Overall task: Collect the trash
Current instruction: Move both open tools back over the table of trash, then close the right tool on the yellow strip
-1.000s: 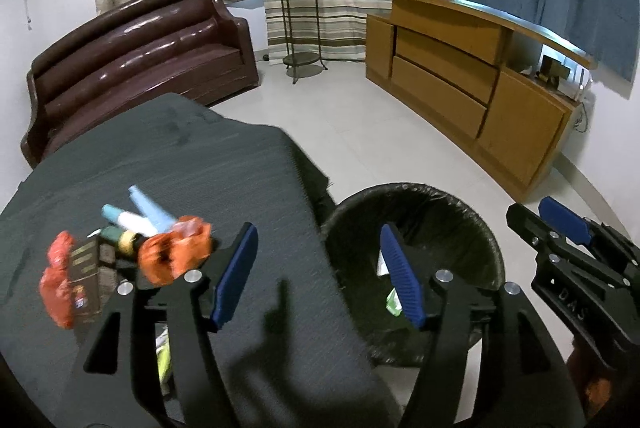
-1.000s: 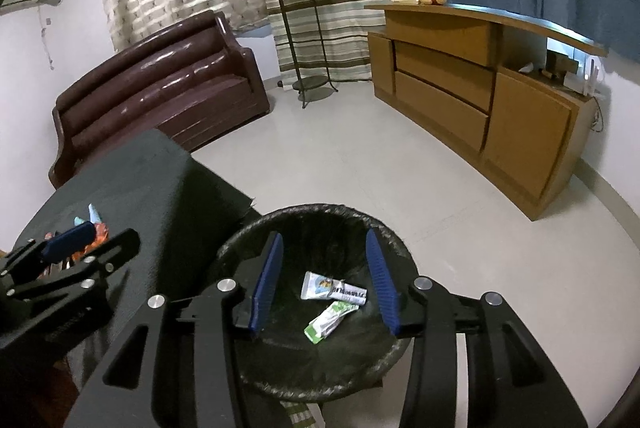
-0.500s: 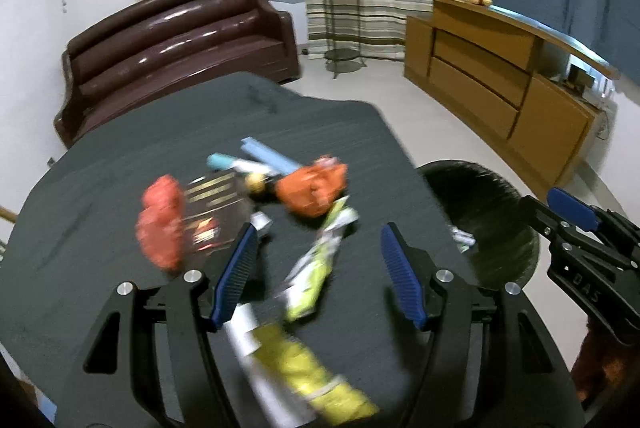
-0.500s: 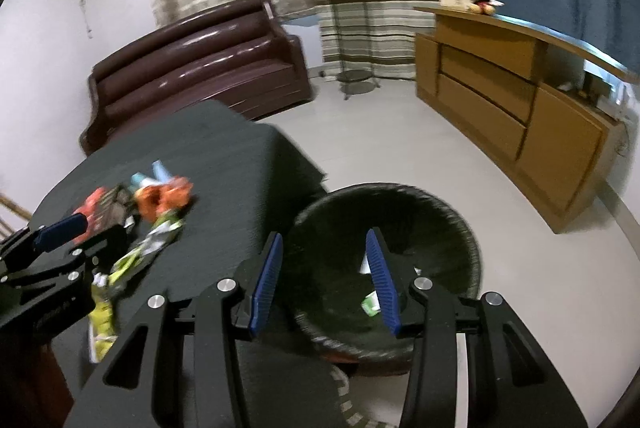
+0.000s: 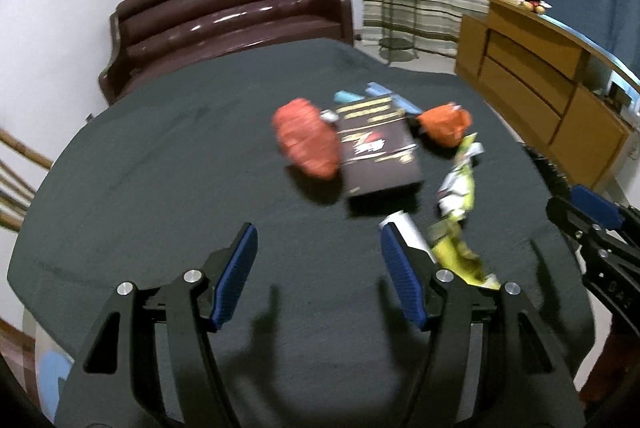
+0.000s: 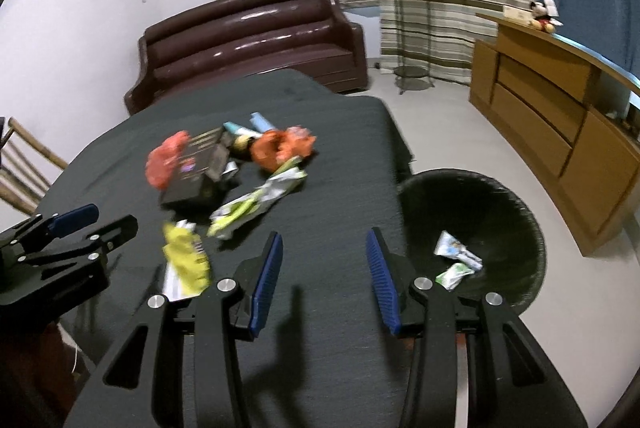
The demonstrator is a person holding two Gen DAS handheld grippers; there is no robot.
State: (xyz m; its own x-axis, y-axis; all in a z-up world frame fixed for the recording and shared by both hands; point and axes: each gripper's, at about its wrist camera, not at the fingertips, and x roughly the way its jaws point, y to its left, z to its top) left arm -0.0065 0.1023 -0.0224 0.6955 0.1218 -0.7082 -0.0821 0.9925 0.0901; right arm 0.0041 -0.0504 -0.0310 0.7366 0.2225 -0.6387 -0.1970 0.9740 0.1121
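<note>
Trash lies in a pile on the dark table (image 5: 160,187): a dark box (image 5: 376,147), an orange-red bag (image 5: 308,143), a crumpled orange wrapper (image 5: 444,123), a green-white wrapper (image 5: 460,183) and a yellow wrapper (image 5: 456,256). My left gripper (image 5: 316,272) is open and empty, just short of the pile. My right gripper (image 6: 324,272) is open and empty over the table's right part. The black bin (image 6: 472,220) stands right of the table with two wrappers (image 6: 456,256) inside.
A brown sofa (image 6: 248,39) stands behind the table. A wooden counter (image 6: 560,115) runs along the right wall, with a plant stand (image 6: 404,27) by the curtains. A wooden chair (image 6: 20,167) shows at the left edge.
Both grippers have swung left from over the bin to over the table. The trash pile now lies ahead of the left gripper. Both stayed open.
</note>
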